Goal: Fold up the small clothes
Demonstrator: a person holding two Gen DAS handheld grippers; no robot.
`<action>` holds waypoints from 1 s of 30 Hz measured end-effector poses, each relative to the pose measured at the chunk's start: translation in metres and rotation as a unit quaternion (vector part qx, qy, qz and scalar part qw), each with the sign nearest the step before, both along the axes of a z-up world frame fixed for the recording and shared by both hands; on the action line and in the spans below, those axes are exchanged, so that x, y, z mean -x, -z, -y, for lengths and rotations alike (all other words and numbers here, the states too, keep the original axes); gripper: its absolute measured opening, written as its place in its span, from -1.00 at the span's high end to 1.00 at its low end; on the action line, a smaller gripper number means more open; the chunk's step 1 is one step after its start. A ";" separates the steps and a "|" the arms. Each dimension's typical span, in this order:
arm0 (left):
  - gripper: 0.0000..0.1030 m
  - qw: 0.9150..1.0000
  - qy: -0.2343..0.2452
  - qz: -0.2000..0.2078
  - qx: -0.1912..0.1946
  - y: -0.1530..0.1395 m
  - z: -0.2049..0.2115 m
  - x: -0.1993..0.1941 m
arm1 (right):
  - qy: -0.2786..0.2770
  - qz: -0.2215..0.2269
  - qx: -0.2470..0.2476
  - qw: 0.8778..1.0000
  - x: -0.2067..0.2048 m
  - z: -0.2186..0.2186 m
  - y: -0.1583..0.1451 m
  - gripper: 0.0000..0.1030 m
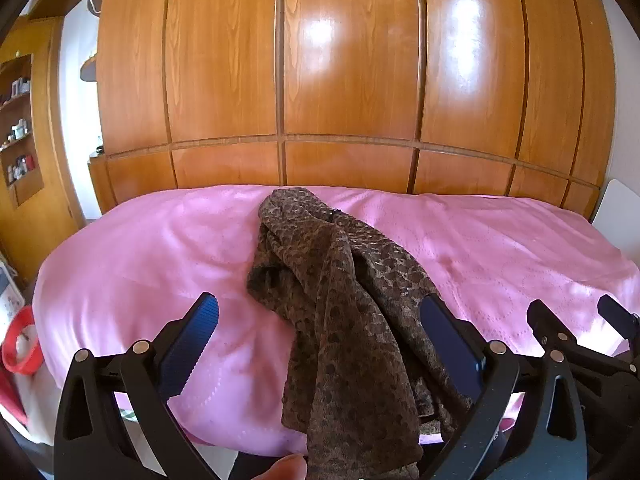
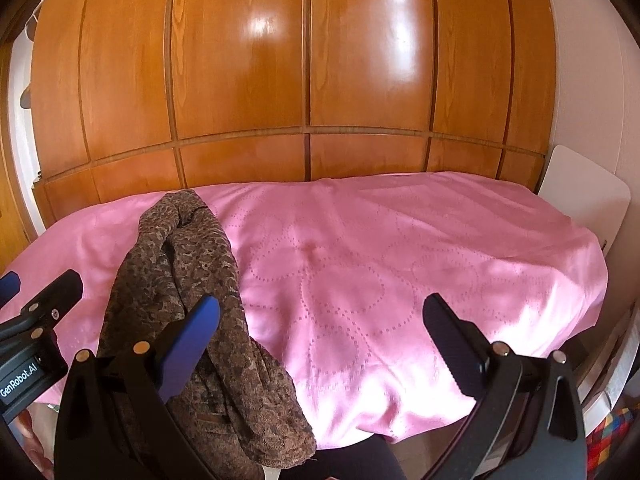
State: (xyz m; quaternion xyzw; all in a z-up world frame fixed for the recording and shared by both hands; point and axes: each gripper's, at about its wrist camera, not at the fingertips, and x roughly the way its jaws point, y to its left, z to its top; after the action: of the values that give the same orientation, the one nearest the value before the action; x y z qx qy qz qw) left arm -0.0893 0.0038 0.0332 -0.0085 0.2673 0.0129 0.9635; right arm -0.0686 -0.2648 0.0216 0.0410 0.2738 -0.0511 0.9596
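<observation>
A brown leopard-print garment (image 1: 340, 304) lies crumpled in a long heap on the pink cloth (image 1: 140, 264), its near end hanging over the front edge. My left gripper (image 1: 320, 320) is open and empty, its jaws on either side of the heap, above it. In the right wrist view the garment (image 2: 188, 280) lies at the left and my right gripper (image 2: 320, 316) is open and empty over the bare pink cloth (image 2: 380, 260), to the right of the heap. The right gripper also shows in the left wrist view (image 1: 576, 320); the left one shows at the left of the right wrist view (image 2: 40, 288).
A tall wooden wardrobe (image 1: 352, 80) stands right behind the surface. A white board (image 2: 580, 196) leans at the far right. Shelves with small items (image 1: 18, 128) are at the left, and a red-rimmed object (image 1: 20, 344) sits below the left edge.
</observation>
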 end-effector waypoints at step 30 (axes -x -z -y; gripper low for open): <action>-0.94 1.000 -0.002 -0.024 0.014 0.008 -0.007 -0.007 | -0.002 -0.012 -0.013 1.000 -0.006 0.006 0.005 -0.97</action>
State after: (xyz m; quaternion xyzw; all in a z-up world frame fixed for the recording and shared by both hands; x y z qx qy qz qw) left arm -0.0822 0.0104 0.0251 -0.0227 0.2906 0.0115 0.9565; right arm -0.0624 -0.2711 0.0162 0.0522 0.2860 -0.0465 0.9557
